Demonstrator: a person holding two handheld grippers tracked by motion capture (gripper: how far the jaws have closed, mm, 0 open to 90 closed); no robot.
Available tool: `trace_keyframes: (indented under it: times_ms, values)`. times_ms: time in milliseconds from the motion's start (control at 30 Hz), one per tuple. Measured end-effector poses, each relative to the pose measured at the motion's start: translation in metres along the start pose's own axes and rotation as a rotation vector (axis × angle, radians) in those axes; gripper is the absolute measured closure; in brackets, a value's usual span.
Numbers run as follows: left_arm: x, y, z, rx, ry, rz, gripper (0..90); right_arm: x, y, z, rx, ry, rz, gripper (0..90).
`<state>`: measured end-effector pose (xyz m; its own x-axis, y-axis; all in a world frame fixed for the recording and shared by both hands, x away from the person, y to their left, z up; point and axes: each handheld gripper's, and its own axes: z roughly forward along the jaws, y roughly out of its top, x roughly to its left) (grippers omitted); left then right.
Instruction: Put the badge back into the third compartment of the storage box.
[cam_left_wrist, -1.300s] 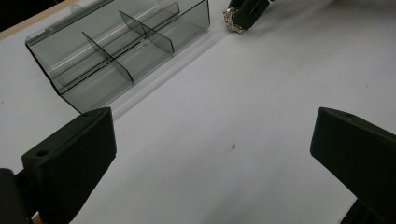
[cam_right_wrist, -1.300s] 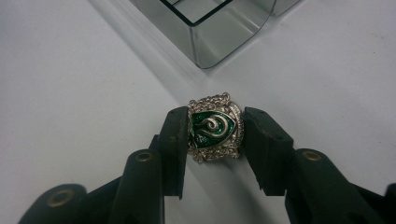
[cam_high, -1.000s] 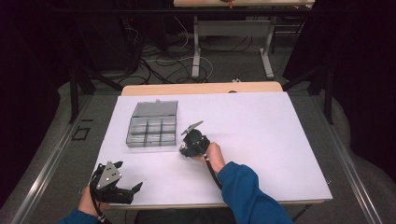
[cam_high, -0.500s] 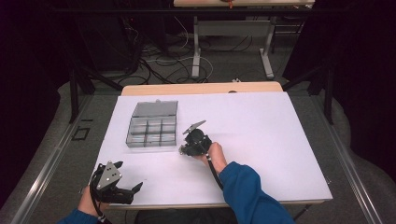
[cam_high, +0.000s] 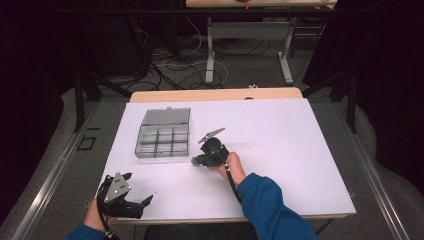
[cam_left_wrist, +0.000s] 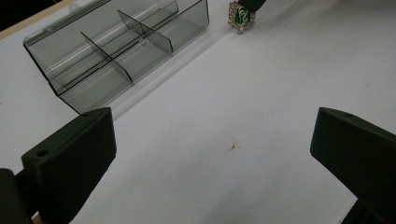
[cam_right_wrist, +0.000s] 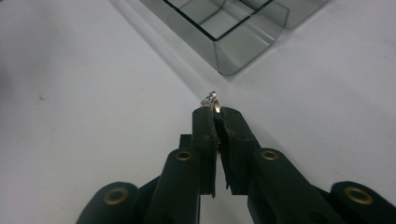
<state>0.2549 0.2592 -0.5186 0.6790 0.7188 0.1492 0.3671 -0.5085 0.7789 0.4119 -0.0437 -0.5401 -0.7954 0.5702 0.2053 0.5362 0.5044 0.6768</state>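
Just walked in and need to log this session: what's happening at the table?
A person works at a white table with tongs in each hand. The right tongs are shut on a small jewelled pendant, held just off the near corner of a clear divider box, which sits open with its compartments looking empty. The left tongs are open, holding nothing, hovering near the table's front edge. The pendant is not in the box yet.
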Motion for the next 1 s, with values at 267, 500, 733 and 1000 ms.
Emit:
trace_keyframes:
  times_ms: [267, 500, 733, 1000]
  values:
    - [0.000, 0.000, 0.000, -0.002, -0.003, -0.002, 0.3, 0.018, 0.004, 0.000, 0.019, -0.041, -0.069, 87.7]
    - [0.000, 0.000, 0.000, 0.000, 0.000, 0.000, 0.3, 0.022, 0.004, -0.002, 0.008, -0.075, -0.102, 88.0]
    - [0.000, 0.000, 0.000, -0.001, -0.002, -0.002, 0.3, 0.024, 0.003, -0.010, -0.014, -0.092, -0.129, 88.0]
    - [0.000, 0.000, -0.001, -0.003, 0.001, -0.002, 0.3, 0.021, 0.001, -0.022, -0.047, -0.126, -0.144, 88.1]
